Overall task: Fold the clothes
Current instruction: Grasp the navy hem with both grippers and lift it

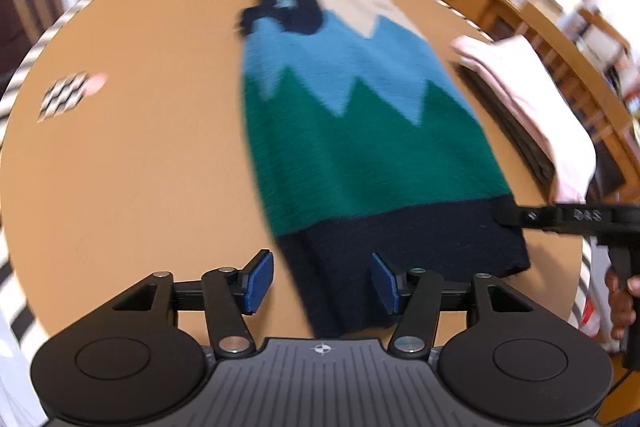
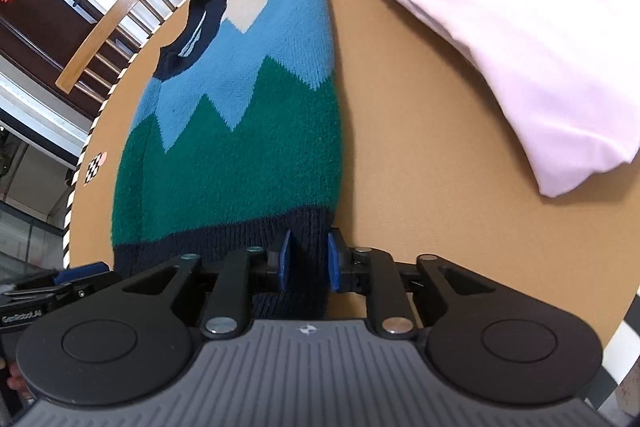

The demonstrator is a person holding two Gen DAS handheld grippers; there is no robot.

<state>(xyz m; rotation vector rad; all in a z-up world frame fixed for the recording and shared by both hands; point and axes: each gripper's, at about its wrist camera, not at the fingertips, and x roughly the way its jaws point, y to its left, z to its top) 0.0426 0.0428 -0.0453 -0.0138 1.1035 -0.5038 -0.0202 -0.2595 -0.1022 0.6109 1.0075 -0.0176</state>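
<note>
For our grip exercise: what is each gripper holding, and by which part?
Right gripper pinches the sweater at its navy hem corner. Left gripper holds nothing, fingers apart.

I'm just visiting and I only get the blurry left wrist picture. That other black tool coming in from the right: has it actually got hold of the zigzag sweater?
Observer: Yes. In the right wrist view, the right gripper has its blue-padded fingers closed on the navy ribbed hem. They sit at the near right corner of the green, blue and beige knitted sweater.
Operator: And the pink thing, is something dark lying under it?
Observer: None that shows from this side. The folded pale pink cloth seems to lie straight on the round tan table.
</note>
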